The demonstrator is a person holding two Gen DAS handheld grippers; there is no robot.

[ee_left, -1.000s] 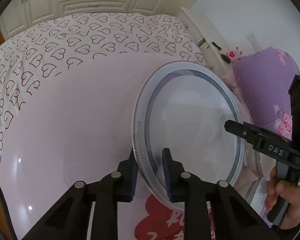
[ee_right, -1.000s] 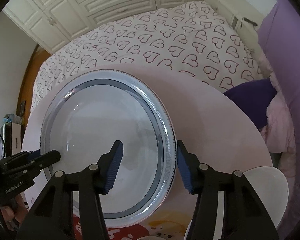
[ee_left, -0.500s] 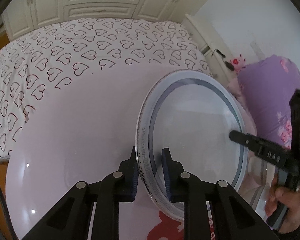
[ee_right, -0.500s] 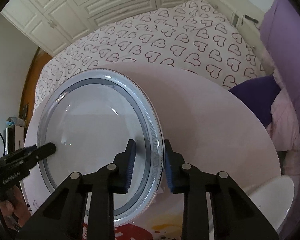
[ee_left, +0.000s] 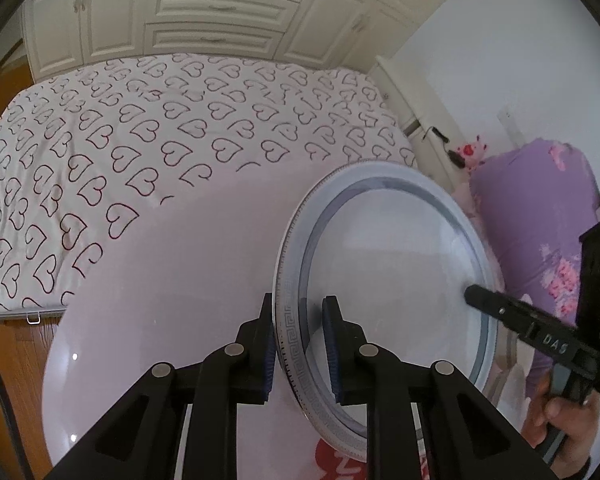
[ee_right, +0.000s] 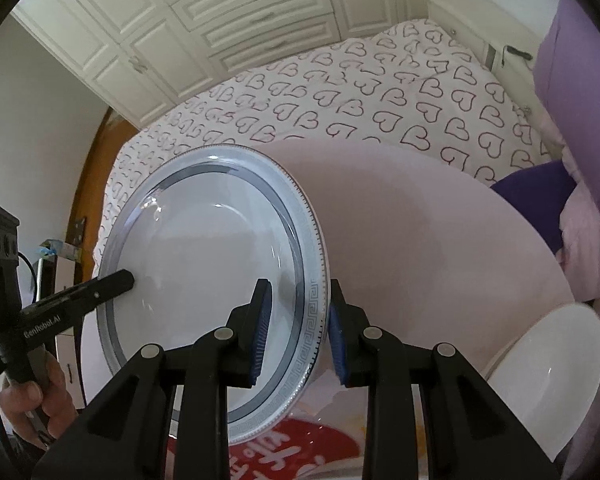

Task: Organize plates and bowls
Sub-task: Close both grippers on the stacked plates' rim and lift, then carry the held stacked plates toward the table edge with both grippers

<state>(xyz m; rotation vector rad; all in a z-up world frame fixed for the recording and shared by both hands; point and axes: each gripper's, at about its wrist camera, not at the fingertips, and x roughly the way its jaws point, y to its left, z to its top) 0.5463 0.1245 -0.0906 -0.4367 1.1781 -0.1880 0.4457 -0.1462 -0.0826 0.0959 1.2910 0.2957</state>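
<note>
A large white plate (ee_left: pixel 392 280) with a grey-blue ring and a key-pattern rim hangs tilted above the round pink table (ee_left: pixel 180 280). My left gripper (ee_left: pixel 299 308) is shut on the plate's left rim, one pad on each face. In the right wrist view the same plate (ee_right: pixel 204 272) fills the left half, and my right gripper (ee_right: pixel 298 292) is shut on its right rim. Each view shows a finger of the other gripper lying across the plate's far edge (ee_left: pixel 500 312) (ee_right: pixel 100 286). A white bowl (ee_right: pixel 548 376) sits at the table's near right.
A bed with a heart-print cover (ee_left: pixel 160 128) runs behind the table, with white cupboards (ee_left: pixel 212 8) beyond it. Purple bedding (ee_left: pixel 540 208) is piled at the right. A red printed patch (ee_right: pixel 300 448) marks the table's near edge. A hand (ee_right: pixel 28 396) grips each handle.
The right gripper's jaws, wide apart a second ago, have come together on the plate's right rim. The plate has since risen off the table with both grippers, and more of the bed shows.
</note>
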